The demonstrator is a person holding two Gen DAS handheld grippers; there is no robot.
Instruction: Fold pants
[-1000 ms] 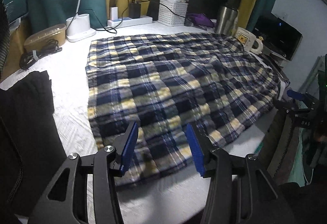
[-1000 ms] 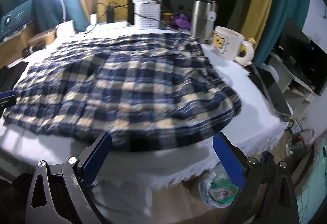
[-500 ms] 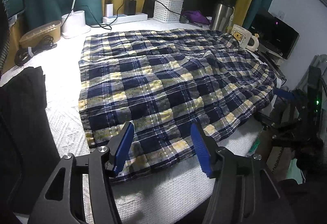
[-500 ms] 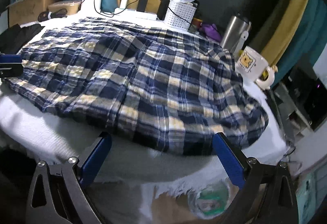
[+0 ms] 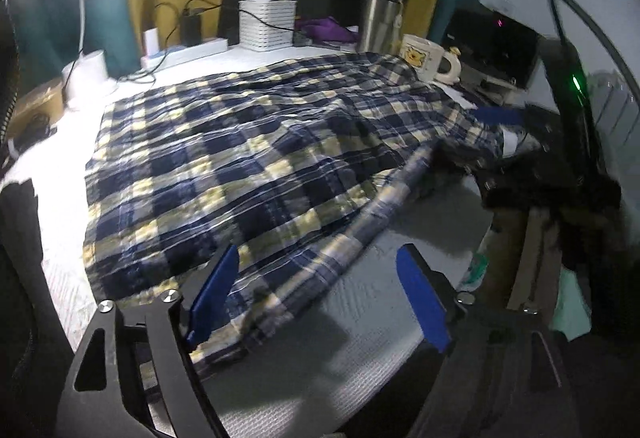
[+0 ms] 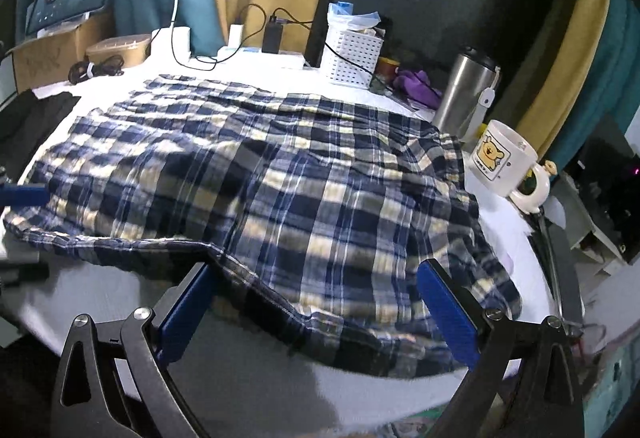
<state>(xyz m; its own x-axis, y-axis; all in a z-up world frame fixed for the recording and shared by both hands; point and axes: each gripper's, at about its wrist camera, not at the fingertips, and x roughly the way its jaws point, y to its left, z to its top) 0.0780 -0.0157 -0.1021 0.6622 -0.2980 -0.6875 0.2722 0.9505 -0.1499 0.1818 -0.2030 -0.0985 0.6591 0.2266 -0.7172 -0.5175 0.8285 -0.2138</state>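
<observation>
You are bringing both tools to the near hem of the plaid pants [image 6: 280, 190] lying spread flat on the white-covered table [image 5: 360, 318], your left gripper [image 5: 320, 298] opening over that edge and your right gripper [image 6: 320, 314] gaping wide around it, neither pinching cloth, likely to lift it for a fold.

One pants [image 6: 280, 198], one mug [image 6: 506, 168], one tumbler [image 6: 466, 94].
</observation>
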